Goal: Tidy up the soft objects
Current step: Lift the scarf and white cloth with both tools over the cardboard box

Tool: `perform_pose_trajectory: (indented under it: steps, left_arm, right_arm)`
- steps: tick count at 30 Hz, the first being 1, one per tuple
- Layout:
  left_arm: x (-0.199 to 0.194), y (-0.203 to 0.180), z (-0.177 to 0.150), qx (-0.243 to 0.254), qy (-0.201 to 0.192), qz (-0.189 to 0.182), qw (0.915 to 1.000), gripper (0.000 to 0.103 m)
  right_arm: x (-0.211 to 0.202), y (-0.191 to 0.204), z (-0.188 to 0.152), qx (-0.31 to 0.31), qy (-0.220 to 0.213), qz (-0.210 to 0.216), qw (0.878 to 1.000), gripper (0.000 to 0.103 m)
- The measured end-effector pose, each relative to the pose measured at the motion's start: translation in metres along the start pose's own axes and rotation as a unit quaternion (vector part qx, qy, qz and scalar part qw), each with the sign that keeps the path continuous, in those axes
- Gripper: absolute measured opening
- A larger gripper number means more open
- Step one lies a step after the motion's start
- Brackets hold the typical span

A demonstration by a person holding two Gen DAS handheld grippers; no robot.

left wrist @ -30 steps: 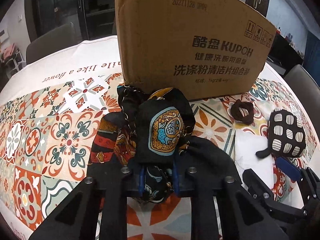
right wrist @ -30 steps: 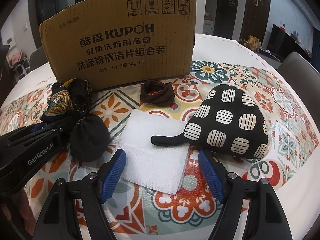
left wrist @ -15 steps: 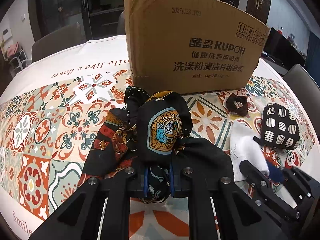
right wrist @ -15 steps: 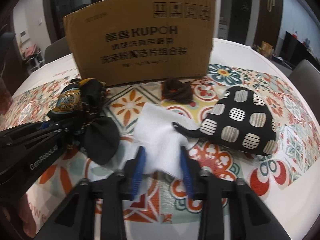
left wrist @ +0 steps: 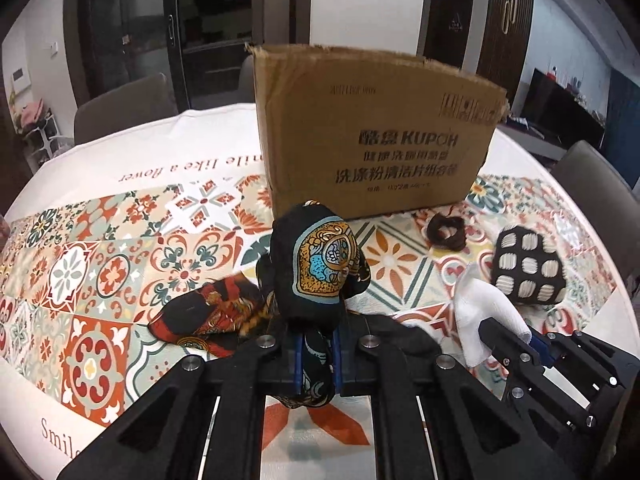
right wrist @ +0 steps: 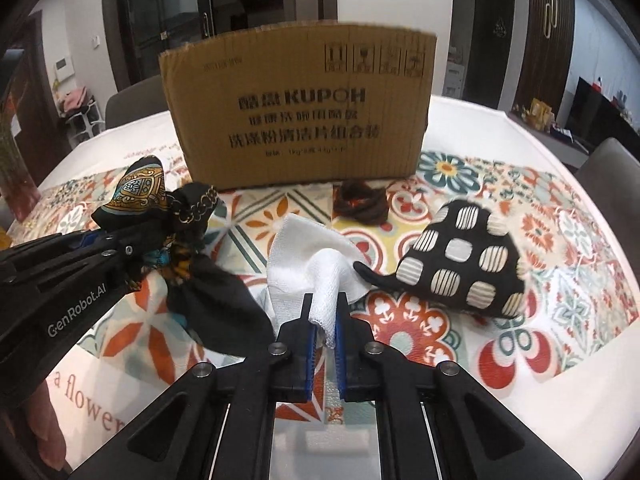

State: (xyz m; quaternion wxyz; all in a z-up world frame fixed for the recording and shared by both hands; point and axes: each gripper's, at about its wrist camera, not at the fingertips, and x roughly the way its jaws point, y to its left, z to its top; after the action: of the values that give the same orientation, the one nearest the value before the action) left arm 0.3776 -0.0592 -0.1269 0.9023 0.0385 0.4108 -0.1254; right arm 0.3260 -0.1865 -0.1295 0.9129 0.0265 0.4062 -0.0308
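Observation:
My left gripper (left wrist: 316, 354) is shut on a black patterned scarf (left wrist: 318, 268) and holds it up off the table; its tail trails on the cloth. The scarf also shows in the right wrist view (right wrist: 144, 192). My right gripper (right wrist: 325, 322) is shut on a white cloth (right wrist: 312, 256), bunched and lifted; it also shows in the left wrist view (left wrist: 486, 316). A black cap with striped squares (right wrist: 464, 260) lies right of it. A brown hair tie (right wrist: 360, 202) lies before the cardboard box (right wrist: 300, 104).
The box stands upright at the back of a round table with a tile-pattern cloth (left wrist: 100, 264). Grey chairs (left wrist: 124, 104) stand around the table. The left gripper's body (right wrist: 60, 276) sits close on the left in the right wrist view.
My right gripper closed on the white cloth and lifted it. My left gripper rose and pulled back with the scarf, drawing it off the table.

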Motion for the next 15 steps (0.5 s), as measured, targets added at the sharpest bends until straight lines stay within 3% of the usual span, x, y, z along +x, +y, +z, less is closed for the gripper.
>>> perform_pose_trajectory:
  steps: [15]
  left_arm:
    - [-0.060,-0.001,0.013,-0.007,-0.057,-0.006,0.9984,0.011]
  right_arm:
    - [-0.053,-0.003,0.017,0.000,-0.064,-0.003,0.998,0.009]
